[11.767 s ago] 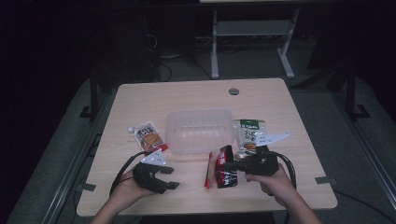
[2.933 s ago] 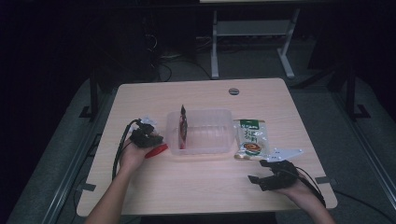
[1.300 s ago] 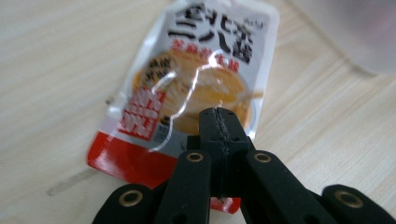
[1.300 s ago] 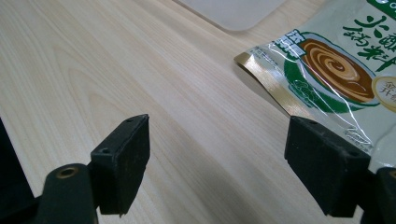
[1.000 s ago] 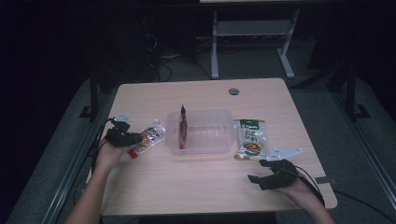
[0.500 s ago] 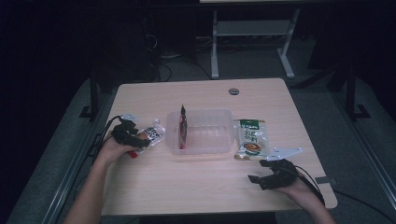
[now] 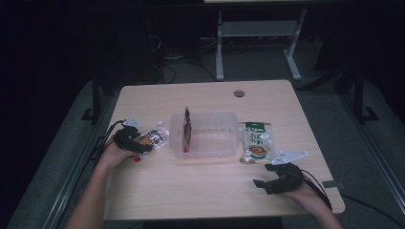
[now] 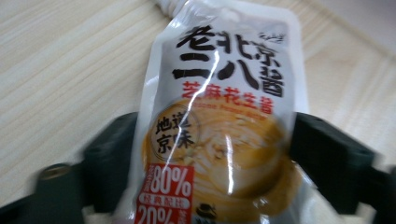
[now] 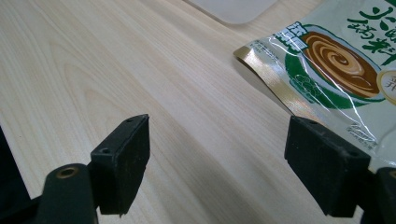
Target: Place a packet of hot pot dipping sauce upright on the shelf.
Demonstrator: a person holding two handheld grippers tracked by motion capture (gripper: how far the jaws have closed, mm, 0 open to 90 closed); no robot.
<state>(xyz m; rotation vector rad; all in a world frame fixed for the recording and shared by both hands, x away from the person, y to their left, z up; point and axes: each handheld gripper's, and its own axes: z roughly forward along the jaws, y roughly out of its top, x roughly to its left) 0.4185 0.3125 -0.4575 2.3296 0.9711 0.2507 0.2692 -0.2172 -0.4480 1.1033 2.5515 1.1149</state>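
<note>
- High view: A light wooden table [image 7: 210, 191] is seen at the centre of the frame against a dark room. A clear plastic container [image 7: 206, 135] is set at mid-frame, and a dark red packet [image 7: 187, 130] is stood on edge inside it against its left wall. A green sauce packet [image 7: 257, 146] is laid flat just right of the container. At left of centre, a white sauce pouch [image 7: 152, 138] is held by the left gripper [image 7: 133, 141], near the container's left wall but apart from it. At lower right, the right gripper [image 7: 277, 181] is held low over the table by a hand, below the green packet and apart from it.
- Left gripper view: The white sauce pouch [image 8: 224, 126], printed with black and red characters and a tan sauce picture, is shown across the middle of the frame, between the two black jaws. The jaws are pressed to the pouch's two sides, so it is gripped. Pale wood grain is seen at upper left.
- Right gripper view: The two black jaws are spread wide at the lower corners with bare wood between them; nothing is held. The green sauce packet [image 9: 336, 65] is seen at upper right, its edge reaching behind the right-hand jaw. A corner of the clear plastic container [image 9: 233, 8] is caught at the top edge.
</note>
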